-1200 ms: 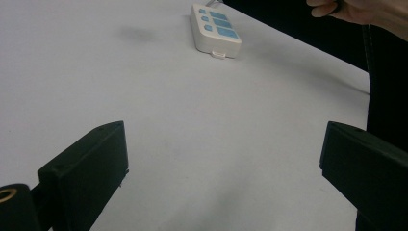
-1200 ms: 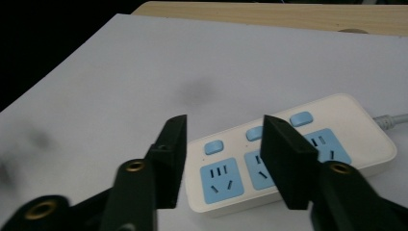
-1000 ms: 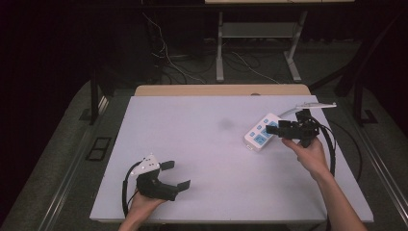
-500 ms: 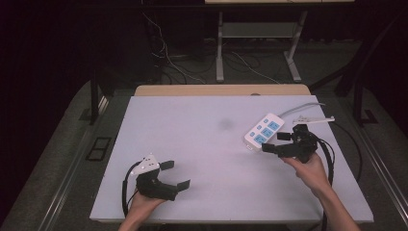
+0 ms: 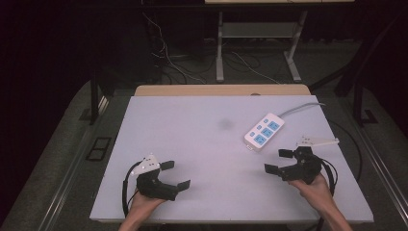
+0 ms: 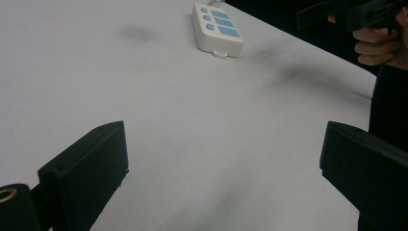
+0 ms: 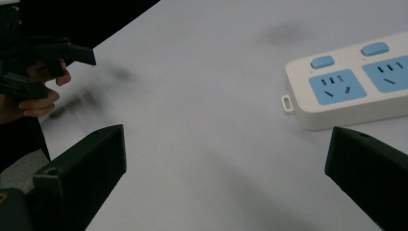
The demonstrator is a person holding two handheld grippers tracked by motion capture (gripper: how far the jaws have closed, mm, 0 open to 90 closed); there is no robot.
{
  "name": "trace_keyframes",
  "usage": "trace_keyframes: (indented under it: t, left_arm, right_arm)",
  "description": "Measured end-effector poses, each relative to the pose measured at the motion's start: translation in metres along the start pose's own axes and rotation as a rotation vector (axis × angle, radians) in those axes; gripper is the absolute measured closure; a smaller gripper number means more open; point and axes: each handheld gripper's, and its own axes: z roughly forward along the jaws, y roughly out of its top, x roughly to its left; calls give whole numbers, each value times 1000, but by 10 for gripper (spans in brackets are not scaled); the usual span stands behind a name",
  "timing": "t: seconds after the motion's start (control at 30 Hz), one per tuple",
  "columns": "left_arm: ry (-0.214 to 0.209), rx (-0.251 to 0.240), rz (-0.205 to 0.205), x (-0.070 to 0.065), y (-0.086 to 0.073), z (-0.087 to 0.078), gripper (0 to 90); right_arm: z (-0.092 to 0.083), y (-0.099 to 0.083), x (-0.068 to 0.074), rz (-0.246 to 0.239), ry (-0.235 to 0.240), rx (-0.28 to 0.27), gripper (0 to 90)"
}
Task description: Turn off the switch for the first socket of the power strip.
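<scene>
A white power strip (image 5: 263, 131) with blue sockets lies flat on the right half of the white table (image 5: 192, 134); its grey cord runs off toward the far right edge. It also lies at the top of the left gripper view (image 6: 216, 26) and at the right of the right gripper view (image 7: 356, 86). My right gripper (image 5: 279, 160) hovers near the table's front right, a short way in front of the strip, open and holding nothing. Open and empty too, my left gripper (image 5: 174, 174) rests at the front left.
A faint dark smudge (image 5: 225, 123) marks the table's middle. Beyond the far edge are a wooden board (image 5: 221, 90), loose cables on the floor and a metal stand (image 5: 257, 48). Dark floor surrounds the table.
My right gripper has drawn back from the power strip toward the front right, leaving the strip lying on the table. The left gripper has stayed put.
</scene>
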Motion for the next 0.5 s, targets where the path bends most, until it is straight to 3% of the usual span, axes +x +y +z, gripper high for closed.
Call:
trace_keyframes:
  t: [0.5]
  left_arm:
    - [-2, 2, 0, 0, 0, 1, 13]
  right_arm:
    - [-8, -35, 4, -19, -15, 0, 6]
